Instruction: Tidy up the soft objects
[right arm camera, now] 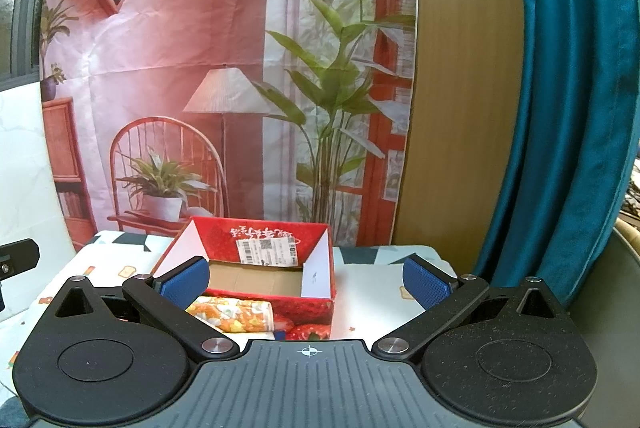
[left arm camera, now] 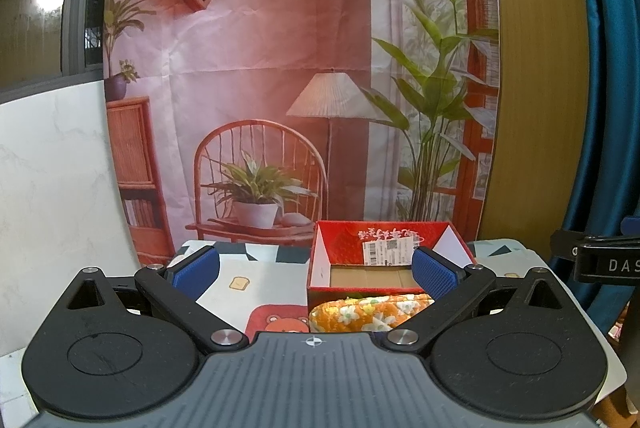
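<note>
A rolled orange cloth with white flowers [left arm camera: 368, 314] lies on the table against the near side of an open red strawberry-print box [left arm camera: 380, 240]. The box has a bare cardboard floor and a shipping label on its back wall. My left gripper [left arm camera: 314, 270] hovers just before the cloth, open, with nothing between its blue pads. In the right wrist view the same cloth [right arm camera: 234, 316] sits low left, in front of the box [right arm camera: 256, 260]. My right gripper [right arm camera: 306, 280] is open and holds nothing. Its left pad [right arm camera: 186, 280] is just above the cloth.
The table wears a patterned cloth with toast and bear prints [left arm camera: 260, 292]. A printed backdrop of a room [left arm camera: 280, 68] hangs behind it, with a wooden panel [right arm camera: 460, 88] and a teal curtain [right arm camera: 572, 108] at the right. The other gripper's black body [left arm camera: 600, 256] shows at the right edge.
</note>
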